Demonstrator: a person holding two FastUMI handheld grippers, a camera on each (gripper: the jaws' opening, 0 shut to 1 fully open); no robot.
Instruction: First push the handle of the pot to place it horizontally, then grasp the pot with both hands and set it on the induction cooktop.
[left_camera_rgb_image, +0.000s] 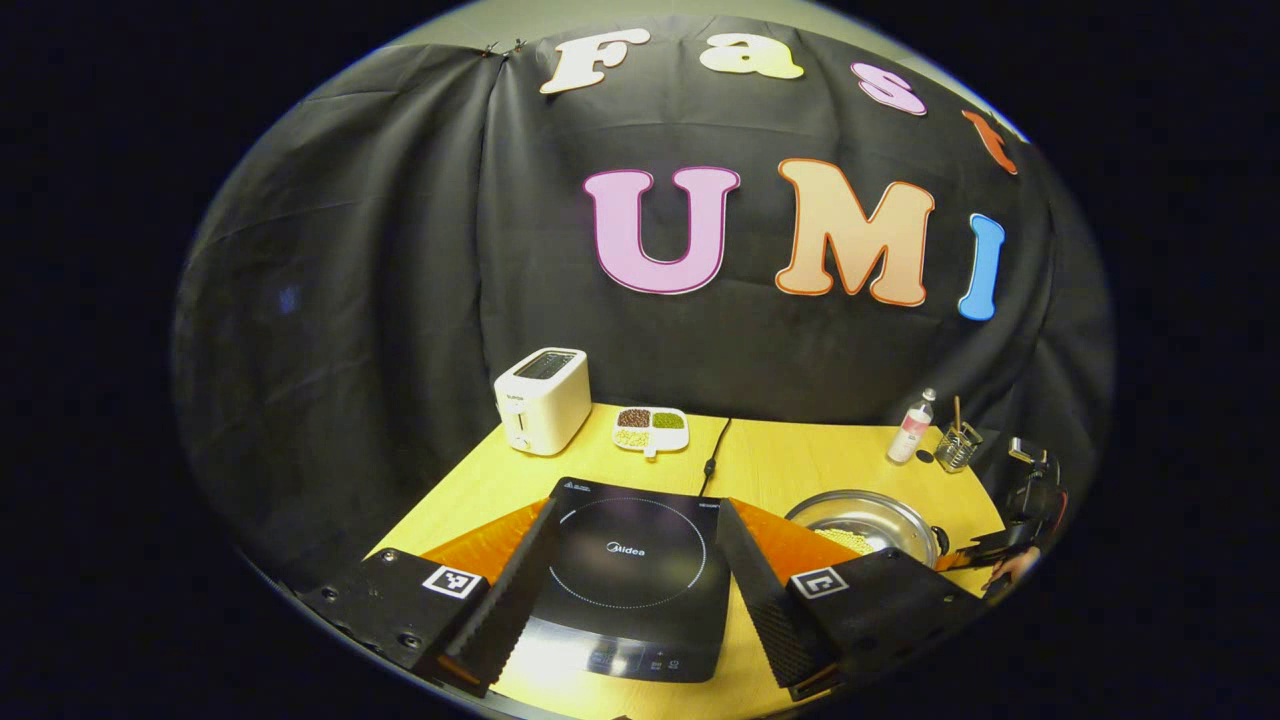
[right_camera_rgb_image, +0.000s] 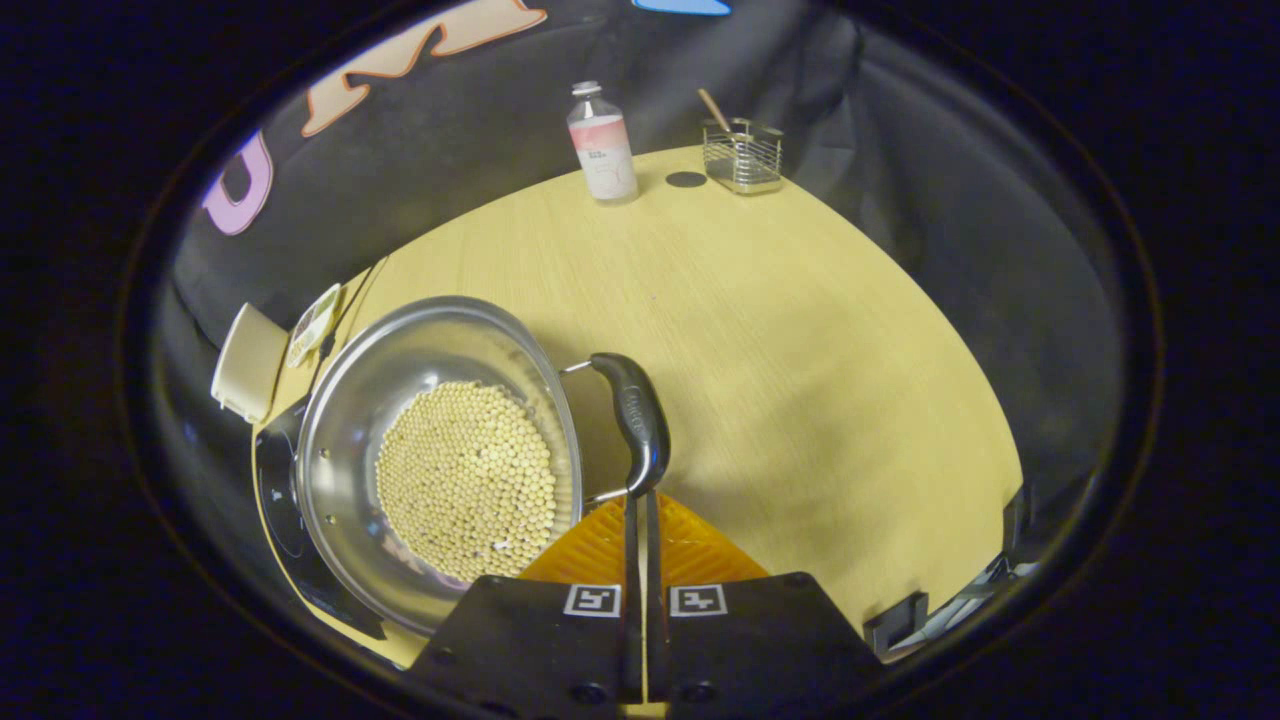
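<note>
Pot (right_camera_rgb_image: 440, 460) is sitting on the wooden table (right_camera_rgb_image: 780, 330), just beside the induction cooktop (left_camera_rgb_image: 630, 570) and not on it; in the right gripper view its rim is overlapping the cooktop's edge. It's a shiny steel pot holding a layer of pale beans (right_camera_rgb_image: 465, 480).

Your right gripper (right_camera_rgb_image: 640, 510) is pointing at the pot's side handle (right_camera_rgb_image: 635, 420), fingers pressed together with nothing between them, tips right at the handle's near end. Touching or just short, can't tell. Whether that handle is already lying horizontal, can't tell from this angle either.

Your left gripper (left_camera_rgb_image: 625, 585) is hanging over the cooktop with fingers spread wide, gripping nothing.

Handling guess: stiff metal, smooth and slippery on the wall, fairly weighty with the beans, and the beans will be rolling and shifting if you're tipping it. The loop handle looks hinged on wire, so it's probably swinging freely under a push. The dark grip on the handle is looking like the better hold; the far side's handle is hidden.

Writing: cooktop glass is reading "Midea". The handle's embossed mark, bottle (right_camera_rgb_image: 603, 150) label and toaster (left_camera_rgb_image: 543, 400) print are too small to read.

Also there: a divided dish (left_camera_rgb_image: 651, 428) of grains and a wire holder (right_camera_rgb_image: 742, 155) at the back.
</note>
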